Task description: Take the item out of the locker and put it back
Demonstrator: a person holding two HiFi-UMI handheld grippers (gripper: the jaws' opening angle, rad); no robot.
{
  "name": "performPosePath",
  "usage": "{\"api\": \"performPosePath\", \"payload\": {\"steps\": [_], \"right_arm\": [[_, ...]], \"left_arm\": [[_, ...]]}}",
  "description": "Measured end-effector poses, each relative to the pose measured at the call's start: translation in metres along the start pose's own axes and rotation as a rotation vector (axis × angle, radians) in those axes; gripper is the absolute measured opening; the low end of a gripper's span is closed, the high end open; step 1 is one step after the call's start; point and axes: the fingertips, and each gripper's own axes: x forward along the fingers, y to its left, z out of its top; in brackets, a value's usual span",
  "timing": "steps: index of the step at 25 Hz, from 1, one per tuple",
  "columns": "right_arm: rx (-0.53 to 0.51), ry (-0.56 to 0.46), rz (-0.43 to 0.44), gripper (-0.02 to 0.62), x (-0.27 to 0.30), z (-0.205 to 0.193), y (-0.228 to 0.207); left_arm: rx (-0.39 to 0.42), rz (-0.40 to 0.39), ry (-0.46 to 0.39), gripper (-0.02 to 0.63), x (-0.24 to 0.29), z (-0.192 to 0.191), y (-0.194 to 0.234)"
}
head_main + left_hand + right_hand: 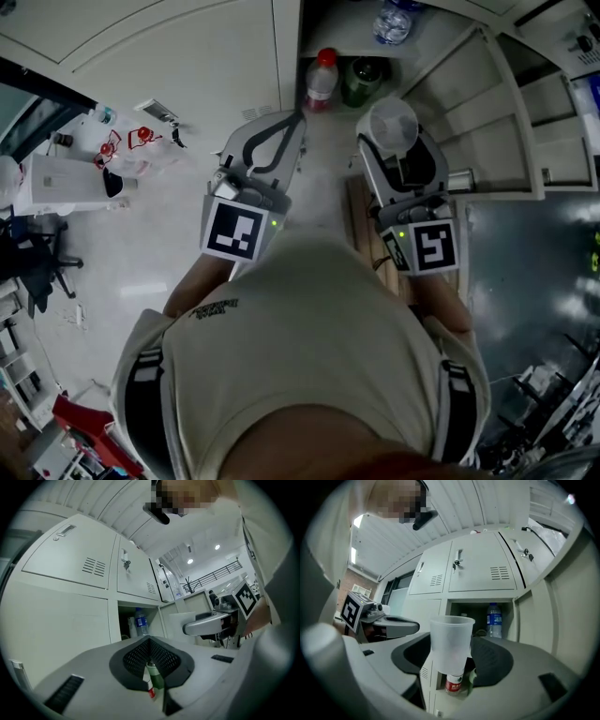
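The cup (449, 641), a clear plastic one, sits upright between the pads of the right gripper (398, 148), whose jaws stand wide and are closed on its lower half; it hangs in the air just in front of the locker (483, 576), outside both open compartments. The left gripper (296, 122) is level with it, off to its left, with its jaws drawn together at the tips and nothing in them. The biggest risk, as I judge it, is the locker itself: if the right gripper goes in off-line, the cup's wide rim could catch the compartment's frame or the open door (533, 620) to the right of the jaws and twist out of the grip. Next come the bottles. The water bottle (494, 619) stands straight ahead of the jaws and a little right, so a push too deep could knock it over. The red-capped bottle (322, 80) and the green bottle (362, 81) stand below and ahead of the jaws, touching or nearly so, and a low pass could topple both. Last, the cup is thin and looks slippery, so a hard squeeze may buckle it and a loose one may drop it. Counted: one locker with two compartments open, two grippers, three bottles, one cup.
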Motion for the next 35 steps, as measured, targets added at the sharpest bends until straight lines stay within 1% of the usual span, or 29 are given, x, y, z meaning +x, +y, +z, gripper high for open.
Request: {"api": "performPosePath", "payload": {"steps": [3,7,14,22,29,35], "right_arm": [[0.018,0.021,0.005,0.273,-0.002,-0.007,0.003],[0.027,0.025,0.014,0.273,-0.003,-0.009,0.006],[0.043,0.038,0.023,0.273,-0.004,-0.014,0.007],[0.067,0.068,0.041,0.272,-0.005,-0.023,0.011],[0.087,0.067,0.040,0.272,-0.003,-0.023,0.005],[0.063,0.035,0.043,0.272,0.010,-0.012,-0.004]], "left_arm": [[-0.014,-0.011,0.022,0.012,0.000,-0.006,-0.004],[-0.044,-0.064,0.052,0.012,0.003,-0.013,-0.011],[-0.077,-0.044,0.014,0.012,0.000,-0.009,-0.007],[-0.112,-0.055,0.038,0.012,-0.001,-0.016,-0.011],[-0.101,-0.039,0.056,0.012,0.002,-0.018,-0.008],[-0.077,-0.019,0.042,0.012,0.011,-0.008,0.001]]}}
